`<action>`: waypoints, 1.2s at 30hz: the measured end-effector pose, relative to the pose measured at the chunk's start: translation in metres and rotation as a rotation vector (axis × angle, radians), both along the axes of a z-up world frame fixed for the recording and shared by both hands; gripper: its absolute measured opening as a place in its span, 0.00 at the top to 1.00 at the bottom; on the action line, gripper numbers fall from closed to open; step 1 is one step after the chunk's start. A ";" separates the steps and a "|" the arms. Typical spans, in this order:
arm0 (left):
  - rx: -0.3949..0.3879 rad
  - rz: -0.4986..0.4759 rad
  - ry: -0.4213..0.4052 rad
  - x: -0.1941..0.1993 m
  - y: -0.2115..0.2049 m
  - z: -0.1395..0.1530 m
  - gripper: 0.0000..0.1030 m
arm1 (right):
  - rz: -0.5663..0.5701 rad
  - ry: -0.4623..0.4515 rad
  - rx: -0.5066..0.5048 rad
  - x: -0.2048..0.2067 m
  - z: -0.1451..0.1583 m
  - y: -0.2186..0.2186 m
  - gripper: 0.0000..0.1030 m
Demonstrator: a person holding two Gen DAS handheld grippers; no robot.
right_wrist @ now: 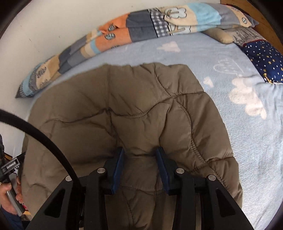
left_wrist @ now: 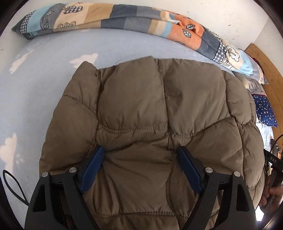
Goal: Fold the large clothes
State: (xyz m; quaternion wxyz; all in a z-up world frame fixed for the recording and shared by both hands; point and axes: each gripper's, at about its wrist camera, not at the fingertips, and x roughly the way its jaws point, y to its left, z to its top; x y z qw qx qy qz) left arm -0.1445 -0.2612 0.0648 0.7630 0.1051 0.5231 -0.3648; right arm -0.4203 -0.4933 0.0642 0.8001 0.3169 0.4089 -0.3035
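Olive-brown quilted puffer jacket (left_wrist: 150,115) lies folded into a thick bundle on the bed sheet (left_wrist: 44,79), pale blue with white clouds. Left wrist view: left claw (left_wrist: 139,155) spread wide over the near part of the jacket, both blue pads (left_wrist: 92,168) resting on or just above the fabric, a broad puff of it between them, not pinched. Beyond the jacket, a patchwork blanket (left_wrist: 123,19) in orange, grey and beige runs along the white wall (left_wrist: 221,16). Right of the jacket, a navy star-print pillow (left_wrist: 264,109) and a wooden headboard (left_wrist: 268,70); at the right edge, a person's hand (left_wrist: 272,194) grips the other tool's handle. Right wrist view: right claw (right_wrist: 139,154) much narrower, its pads (right_wrist: 117,169) squeezing a raised ridge of the jacket (right_wrist: 123,109) between them, fabric bunched up at the tips. Sheet (right_wrist: 247,141) lies bare to the jacket's right. Same blanket (right_wrist: 141,26) behind the jacket along the wall, star pillow (right_wrist: 265,60) far right. Black cable (right_wrist: 44,138) arcs across the jacket's left side; a hand (right_wrist: 8,194) holding a handle shows at the left edge.
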 end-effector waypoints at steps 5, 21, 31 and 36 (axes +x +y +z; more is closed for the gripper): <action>-0.023 0.009 -0.032 -0.004 0.003 0.001 0.17 | 0.005 0.022 0.004 0.007 -0.004 -0.005 0.60; -0.153 0.022 -0.224 -0.146 0.104 0.086 0.17 | 0.077 -0.216 -0.095 -0.076 0.085 0.127 0.52; -0.048 0.121 -0.305 -0.158 0.097 0.036 0.17 | 0.081 -0.122 -0.176 -0.070 0.058 0.163 0.51; -0.030 0.133 -0.333 -0.154 0.088 0.022 0.14 | 0.050 -0.089 -0.097 -0.069 0.034 0.140 0.48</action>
